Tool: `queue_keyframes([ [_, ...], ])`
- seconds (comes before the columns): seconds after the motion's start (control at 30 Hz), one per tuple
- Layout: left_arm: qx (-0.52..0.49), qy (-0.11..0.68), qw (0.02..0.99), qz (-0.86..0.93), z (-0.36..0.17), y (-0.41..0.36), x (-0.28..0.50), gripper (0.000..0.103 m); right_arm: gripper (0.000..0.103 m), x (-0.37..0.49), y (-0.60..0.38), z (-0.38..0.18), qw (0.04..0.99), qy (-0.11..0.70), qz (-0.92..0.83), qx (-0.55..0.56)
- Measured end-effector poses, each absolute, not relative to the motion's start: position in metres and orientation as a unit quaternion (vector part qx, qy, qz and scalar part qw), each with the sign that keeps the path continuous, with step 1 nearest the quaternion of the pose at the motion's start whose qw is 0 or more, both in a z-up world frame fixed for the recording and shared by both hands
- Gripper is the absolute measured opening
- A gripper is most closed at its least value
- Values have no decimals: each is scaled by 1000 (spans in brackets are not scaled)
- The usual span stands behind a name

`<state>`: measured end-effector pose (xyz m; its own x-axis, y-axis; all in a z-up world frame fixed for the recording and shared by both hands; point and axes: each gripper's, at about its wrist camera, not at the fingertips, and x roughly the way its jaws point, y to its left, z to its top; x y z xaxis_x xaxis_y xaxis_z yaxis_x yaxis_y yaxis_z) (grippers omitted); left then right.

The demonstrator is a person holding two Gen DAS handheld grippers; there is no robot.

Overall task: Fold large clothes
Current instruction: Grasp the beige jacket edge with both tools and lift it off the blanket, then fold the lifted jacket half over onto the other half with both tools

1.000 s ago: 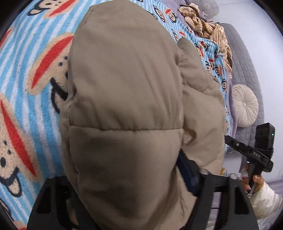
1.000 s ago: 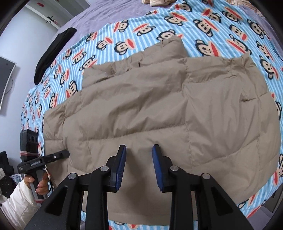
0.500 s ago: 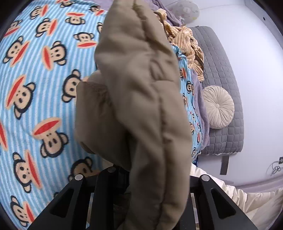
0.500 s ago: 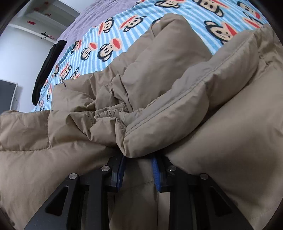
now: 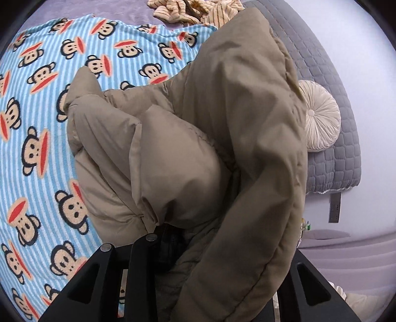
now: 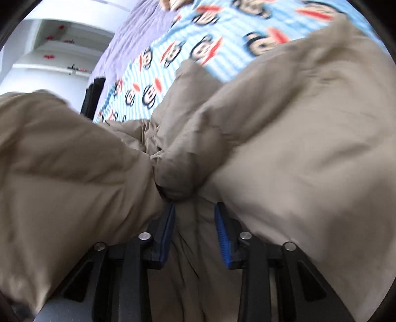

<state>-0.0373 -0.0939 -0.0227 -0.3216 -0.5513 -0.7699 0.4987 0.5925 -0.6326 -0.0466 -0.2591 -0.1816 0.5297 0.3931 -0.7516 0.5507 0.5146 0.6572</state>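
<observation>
Left wrist view: jacket (image 5: 222, 148) drapes over left tool (image 5: 173, 237), grip unclear; cushion (image 5: 319, 116) shows only here; right tool (image 6: 194, 223) pinches jacket; no legible writing.

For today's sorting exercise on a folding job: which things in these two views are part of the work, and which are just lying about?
Part of the job:
- khaki puffer jacket
- left gripper, buried in jacket folds
- right gripper, jacket fabric between its fingers
- monkey-print blanket, the folding surface

Lying about:
- striped garment
- round cushion
- black item at the blanket's far edge
</observation>
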Motion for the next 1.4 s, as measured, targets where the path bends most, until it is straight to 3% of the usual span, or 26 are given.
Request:
queue_keyframes([
  [0.03, -22, 681, 572, -458, -26, -103, -39, 49, 43, -65, -265, -178, 723, 472, -64, 500],
  [0.1, -41, 694, 544, -470, -35, -123, -44, 67, 43, -100, -272, -174, 717, 458, -79, 520],
  [0.13, -46, 699, 531, -477, -40, -135, -47, 70, 43, -116, -274, -172, 715, 451, -87, 527],
  [0.2, -43, 705, 512, -488, -49, -160, -49, 70, 44, -151, -275, -167, 712, 438, -104, 539],
  [0.27, -26, 705, 499, -503, -64, -186, -56, 70, 59, -181, -272, -162, 712, 428, -122, 544],
  [0.43, 41, 686, 521, -505, -96, -241, -69, 70, 82, -245, -257, -140, 721, 396, -139, 552],
  [0.53, 75, 666, 538, -512, -102, -261, -84, 78, 82, -260, -243, -122, 735, 373, -109, 556],
  [0.73, 122, 618, 579, -518, -99, -290, -84, 78, 82, -219, -242, -122, 750, 389, -102, 524],
  [0.77, 122, 600, 593, -523, -90, -286, -81, 78, 76, -212, -250, -124, 747, 402, -128, 514],
  [0.8, 127, 577, 612, -525, -79, -280, -79, 78, 62, -208, -257, -125, 745, 406, -144, 509],
  [0.83, 134, 547, 641, -521, -65, -270, -75, 78, 22, -202, -260, -124, 746, 405, -144, 509],
  [0.97, 179, 455, 761, -427, -39, -218, -47, 78, 17, -207, -267, -117, 764, 419, -185, 455],
  [1.1, 180, 491, 781, -340, -77, -192, -2, 78, 17, -230, -276, -124, 747, 424, -211, 466],
  [1.2, 165, 508, 774, -340, -99, -202, 1, 78, 17, -247, -280, -135, 736, 425, -230, 475],
  [1.4, 216, 467, 774, -369, -119, -270, -42, 79, 20, -289, -298, -170, 695, 404, -257, 536],
])
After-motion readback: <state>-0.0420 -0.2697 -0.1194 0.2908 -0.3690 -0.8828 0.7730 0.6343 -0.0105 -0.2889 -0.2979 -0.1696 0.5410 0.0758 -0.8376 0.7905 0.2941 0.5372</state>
